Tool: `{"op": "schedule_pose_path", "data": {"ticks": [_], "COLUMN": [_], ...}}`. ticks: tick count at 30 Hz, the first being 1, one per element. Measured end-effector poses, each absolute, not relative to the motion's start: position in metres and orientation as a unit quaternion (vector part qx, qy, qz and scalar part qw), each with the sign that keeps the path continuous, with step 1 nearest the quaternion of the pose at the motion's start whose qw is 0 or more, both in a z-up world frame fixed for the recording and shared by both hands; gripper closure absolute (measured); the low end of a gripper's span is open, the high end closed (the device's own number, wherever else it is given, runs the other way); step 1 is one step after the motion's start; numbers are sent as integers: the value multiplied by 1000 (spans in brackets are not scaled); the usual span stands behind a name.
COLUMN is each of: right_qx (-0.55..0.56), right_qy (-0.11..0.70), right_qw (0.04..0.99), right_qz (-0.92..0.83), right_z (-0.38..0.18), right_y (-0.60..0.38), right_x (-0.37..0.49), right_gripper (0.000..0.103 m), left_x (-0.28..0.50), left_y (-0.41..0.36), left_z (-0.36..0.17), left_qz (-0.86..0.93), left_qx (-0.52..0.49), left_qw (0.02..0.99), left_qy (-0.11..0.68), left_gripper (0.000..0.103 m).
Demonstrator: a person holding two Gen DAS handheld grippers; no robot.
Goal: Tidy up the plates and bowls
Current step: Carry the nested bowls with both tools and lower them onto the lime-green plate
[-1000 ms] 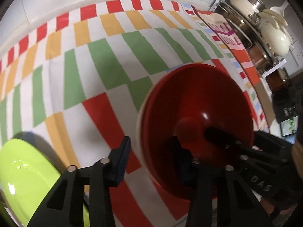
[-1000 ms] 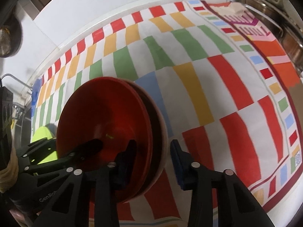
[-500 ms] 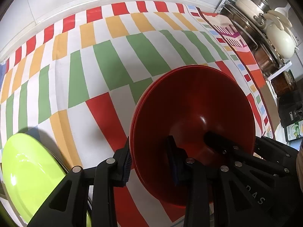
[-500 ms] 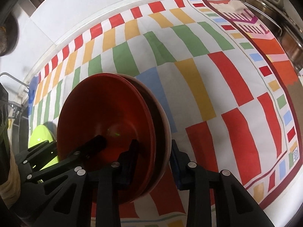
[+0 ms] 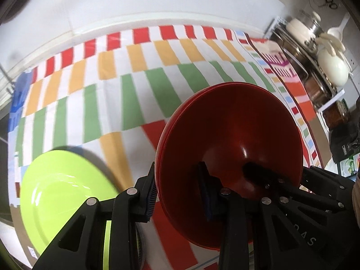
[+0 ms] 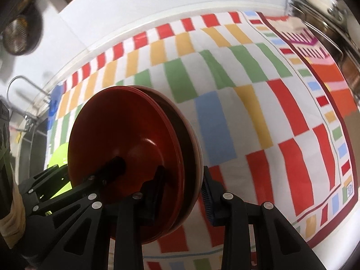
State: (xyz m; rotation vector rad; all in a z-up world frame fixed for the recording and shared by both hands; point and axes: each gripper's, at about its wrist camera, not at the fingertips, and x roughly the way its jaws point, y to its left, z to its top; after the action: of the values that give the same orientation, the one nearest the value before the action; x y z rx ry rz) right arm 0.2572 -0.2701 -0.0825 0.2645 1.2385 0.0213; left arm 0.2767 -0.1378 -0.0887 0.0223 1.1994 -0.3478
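Note:
A stack of red dishes (image 5: 229, 135) with a pale one at its underside hangs tilted above the checked tablecloth (image 5: 135, 78). My left gripper (image 5: 177, 191) is shut on the stack's left rim, one pad under it and one inside. My right gripper (image 6: 183, 196) is shut on the opposite rim of the same red stack (image 6: 126, 153). In each wrist view the other gripper's black finger reaches into the top dish. A lime green plate (image 5: 65, 191) lies on the cloth to the left, below the left gripper, and the green plate (image 6: 59, 155) peeks out behind the stack.
A rack with pots, lids and a white jug (image 5: 315, 51) stands at the cloth's right end, and the rack (image 6: 326, 6) also shows at the upper right. A metal rail (image 6: 20, 83) and a hanging strainer (image 6: 18, 36) are at the far left. White wall runs behind.
Both grippers have risen with the red stack held between them, and the cloth looks farther away. More of the green plate shows at the left.

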Motion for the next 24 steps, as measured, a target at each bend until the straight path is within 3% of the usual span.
{"op": "schedule_pose_path", "data": {"ticks": [14,24], "right_qx": [96,78], "right_qy": [561,572], "right_qw": [818,806], "right_qz": [82,128], "right_z": [-54,-52], "right_y": [-192,-135], "right_x": [247,242], "right_gripper": [71,75], "left_x": [246,222], "left_y": [-53,12], "left_z": [-54,-60], "left_qz": [-103,-53], "left_qx": [-11,-30], "left_qw": [845,840], "left_qy": [525,540], "left_gripper": [71,71]}}
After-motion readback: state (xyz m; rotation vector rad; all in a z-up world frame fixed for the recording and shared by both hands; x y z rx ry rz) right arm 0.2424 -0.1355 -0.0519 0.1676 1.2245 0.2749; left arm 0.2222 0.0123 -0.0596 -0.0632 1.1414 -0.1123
